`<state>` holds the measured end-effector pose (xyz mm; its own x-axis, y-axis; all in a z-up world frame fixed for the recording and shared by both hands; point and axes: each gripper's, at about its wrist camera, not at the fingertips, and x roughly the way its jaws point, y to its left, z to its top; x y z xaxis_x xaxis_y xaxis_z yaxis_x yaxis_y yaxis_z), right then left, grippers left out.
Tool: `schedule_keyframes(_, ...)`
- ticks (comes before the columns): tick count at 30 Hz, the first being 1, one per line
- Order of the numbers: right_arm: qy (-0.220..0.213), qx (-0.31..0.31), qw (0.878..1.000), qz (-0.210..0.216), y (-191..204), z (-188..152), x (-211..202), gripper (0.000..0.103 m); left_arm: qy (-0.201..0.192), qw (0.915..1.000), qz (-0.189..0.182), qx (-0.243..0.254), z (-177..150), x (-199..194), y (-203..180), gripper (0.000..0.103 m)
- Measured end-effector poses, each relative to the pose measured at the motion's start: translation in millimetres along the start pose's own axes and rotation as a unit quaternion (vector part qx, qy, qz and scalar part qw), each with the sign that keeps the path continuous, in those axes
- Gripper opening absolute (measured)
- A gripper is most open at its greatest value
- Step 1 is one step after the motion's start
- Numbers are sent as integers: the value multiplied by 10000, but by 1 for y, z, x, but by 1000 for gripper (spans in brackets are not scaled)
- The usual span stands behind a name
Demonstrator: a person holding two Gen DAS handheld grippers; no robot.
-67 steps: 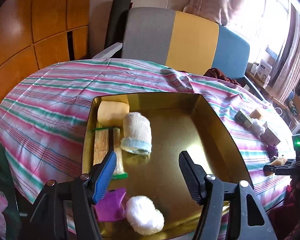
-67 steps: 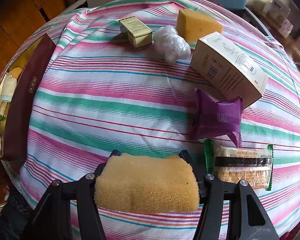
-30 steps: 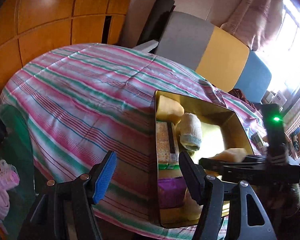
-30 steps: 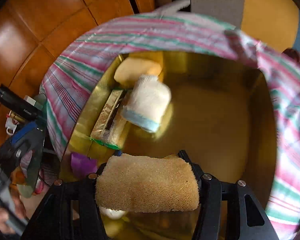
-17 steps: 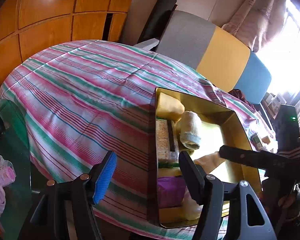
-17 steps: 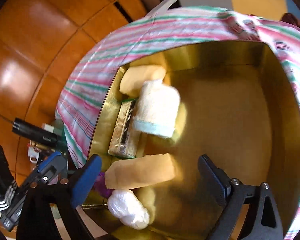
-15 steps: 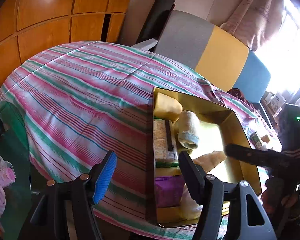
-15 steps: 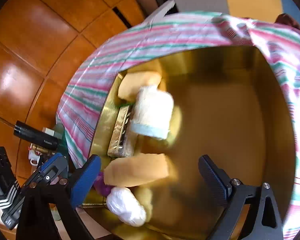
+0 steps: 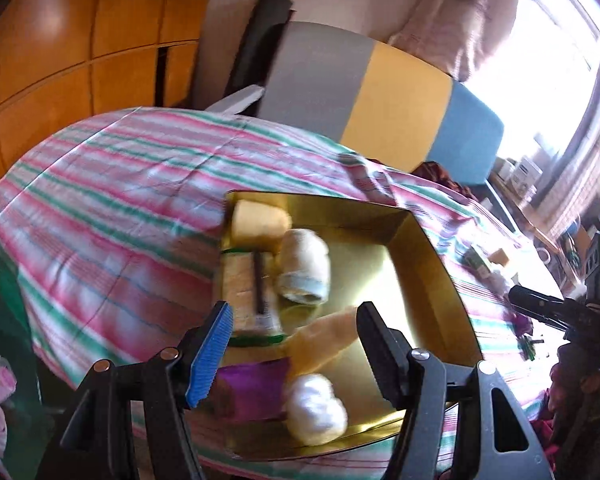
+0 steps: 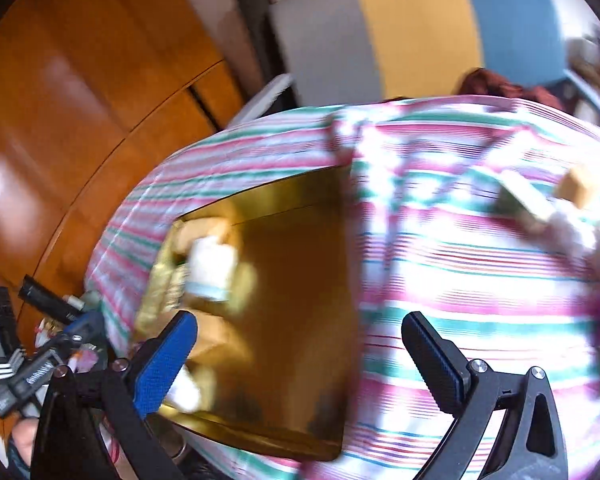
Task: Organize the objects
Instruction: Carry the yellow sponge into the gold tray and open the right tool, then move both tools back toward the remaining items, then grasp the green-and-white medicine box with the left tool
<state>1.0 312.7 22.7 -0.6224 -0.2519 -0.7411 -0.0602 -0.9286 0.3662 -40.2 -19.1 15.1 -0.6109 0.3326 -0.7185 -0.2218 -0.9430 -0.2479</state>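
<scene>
Hovering over the near end of the gold tray (image 9: 428, 240), the left gripper (image 9: 292, 344) is being held with its jaws spread and nothing between them; the tray is lying on the striped tablecloth (image 9: 112, 200); inside it, along the left wall, a yellow sponge block (image 9: 258, 220) is being seen at the far corner, with a wrapped cracker pack (image 9: 248, 296) just nearer and a purple packet (image 9: 256, 384) nearest; a rolled white towel (image 9: 304, 268) is lying beside the cracker pack; the tan sponge (image 9: 324, 340) is resting aslant on the tray floor between the towel and a white crumpled ball (image 9: 316, 408), touching or overlapping the purple packet; the right gripper (image 10: 300, 356) is likewise being held wide apart and empty, above the tray's right edge and the cloth beside it; in the right wrist view, which is blurred by motion, the tray (image 10: 300, 280) is being shown to the left, with the towel (image 10: 212, 268) and the tan sponge (image 10: 208, 336) dimly visible inside; further objects are lying on the cloth well apart from the tray, among them a small yellow block (image 10: 578, 186) and a pale box (image 10: 524, 200), too smeared to be described further; a chair back (image 9: 376, 108) in grey, yellow and blue is standing beyond the table.
</scene>
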Motion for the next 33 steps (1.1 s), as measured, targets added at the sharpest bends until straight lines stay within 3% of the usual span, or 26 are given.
schedule_keyframes(7, -232, 810, 9914, -1002, -111, 0, -50, 103, 62, 9967, -296, 749, 18, 12, -69, 64)
schedule_keyframes(12, -508, 1343, 9752, -1682, -190, 6, -87, 103, 280, 9868, -578, 1484, 31, 35, -142, 66)
schedule_keyframes(15, -741, 1715, 9634, -1920, -231, 2, -101, 103, 423, 9783, -726, 1892, 35, 56, -187, 79)
schedule_keyframes(19, -901, 2550, 9489, -1626, -271, -12, -108, 103, 733, 9597, -1050, 2500, 33, 91, -244, 82)
schedule_keyframes(21, -1042, 2667, 9457, -1539, -274, -13, -114, 103, 922, 9479, -1135, 2828, 30, 112, -271, 82)
schedule_keyframes(25, -1045, 2847, 9455, -1186, -277, -16, -115, 103, 1308, 9290, -1190, 3251, 27, 155, -311, 84)
schedule_keyframes(29, -968, 2809, 9489, -1062, -274, -15, -110, 103, 1421, 9125, -1126, 3668, 27, 192, -339, 87)
schedule_keyframes(33, -917, 2780, 9514, -957, -273, -16, -108, 103, 1629, 9017, -958, 3888, 30, 228, -354, 89)
